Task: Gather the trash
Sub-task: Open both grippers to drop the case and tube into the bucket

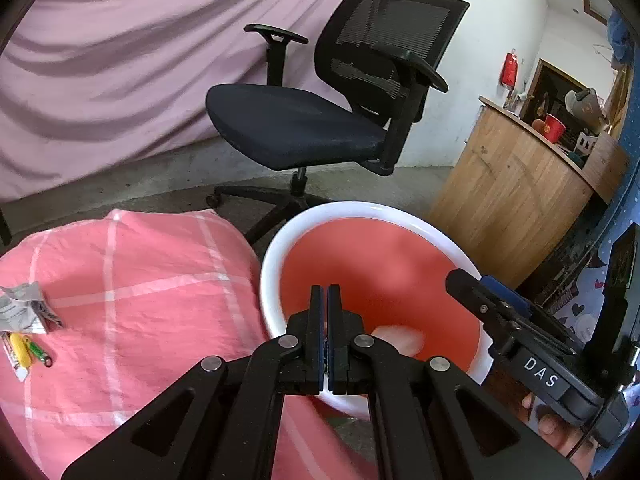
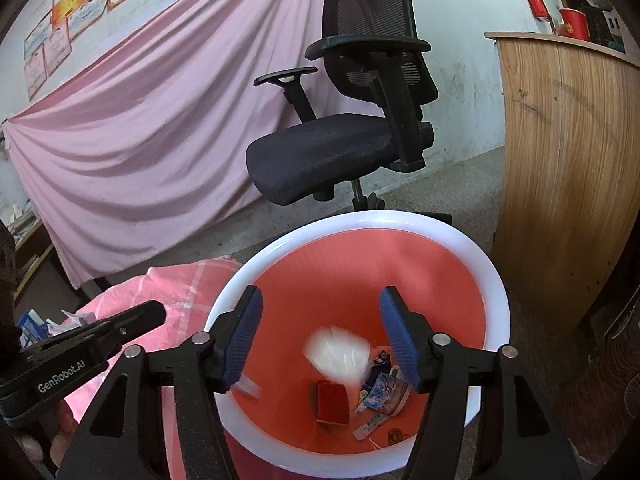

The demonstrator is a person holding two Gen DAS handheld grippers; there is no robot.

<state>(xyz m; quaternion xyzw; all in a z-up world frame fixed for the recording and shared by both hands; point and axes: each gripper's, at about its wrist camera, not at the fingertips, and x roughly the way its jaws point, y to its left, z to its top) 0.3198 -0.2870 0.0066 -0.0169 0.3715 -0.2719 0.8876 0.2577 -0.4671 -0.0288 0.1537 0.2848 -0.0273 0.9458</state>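
Note:
A red bin with a white rim (image 2: 360, 218) stands beside a pink checked bedcover (image 1: 132, 280). My right gripper (image 2: 322, 294) hangs open over the bin's mouth with nothing touching its blue pads. Below it a blurred white piece (image 2: 338, 350) is inside the bin, above a red packet (image 2: 332, 402) and blue-white wrappers (image 2: 384, 394) on the bottom. My left gripper (image 1: 325, 288) is shut and empty, at the bin's near rim (image 1: 272, 264). On the bedcover at far left lie a grey wrapper (image 1: 20, 308) and small yellow and green items (image 1: 28, 350).
A black office chair (image 1: 296, 128) stands just behind the bin, its wheeled base close to the rim. A curved wooden counter (image 1: 512, 184) rises at the right. A pink cloth (image 2: 140, 120) hangs across the back wall. A hand (image 1: 560, 428) holds the right gripper.

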